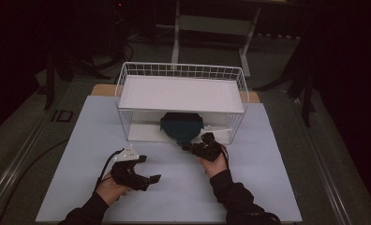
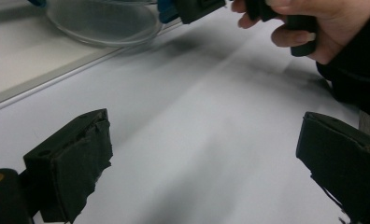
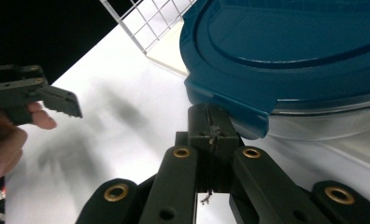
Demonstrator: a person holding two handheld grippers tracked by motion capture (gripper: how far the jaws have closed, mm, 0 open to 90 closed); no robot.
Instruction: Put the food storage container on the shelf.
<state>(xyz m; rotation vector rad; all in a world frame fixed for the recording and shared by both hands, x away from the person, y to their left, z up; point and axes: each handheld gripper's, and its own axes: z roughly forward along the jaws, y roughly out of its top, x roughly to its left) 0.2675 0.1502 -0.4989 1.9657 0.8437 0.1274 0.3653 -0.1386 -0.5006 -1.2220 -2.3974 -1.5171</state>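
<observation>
A clear round container (image 1: 181, 126) with a dark blue lid (image 3: 290, 46) sits under the shelf of a white wire rack (image 1: 183, 70), sticking out of its open front. My right gripper (image 1: 187, 148) is shut, jaws pressed together, with the tips (image 3: 211, 121) against the underside of the lid's corner tab. Nothing shows between the jaws. My left gripper (image 1: 150, 168) hovers low over the white table cover, near the front left, open and empty (image 2: 206, 140). It points toward the container's clear bowl (image 2: 103, 23) and the hand (image 2: 314, 28) holding the other gripper.
The rack stands at the back middle of the white cover (image 1: 174, 192), and its wire side (image 3: 145, 23) lies just left of the lid. The dark floor and a table frame (image 1: 211, 23) are beyond. Bare cover spreads between and around both hands.
</observation>
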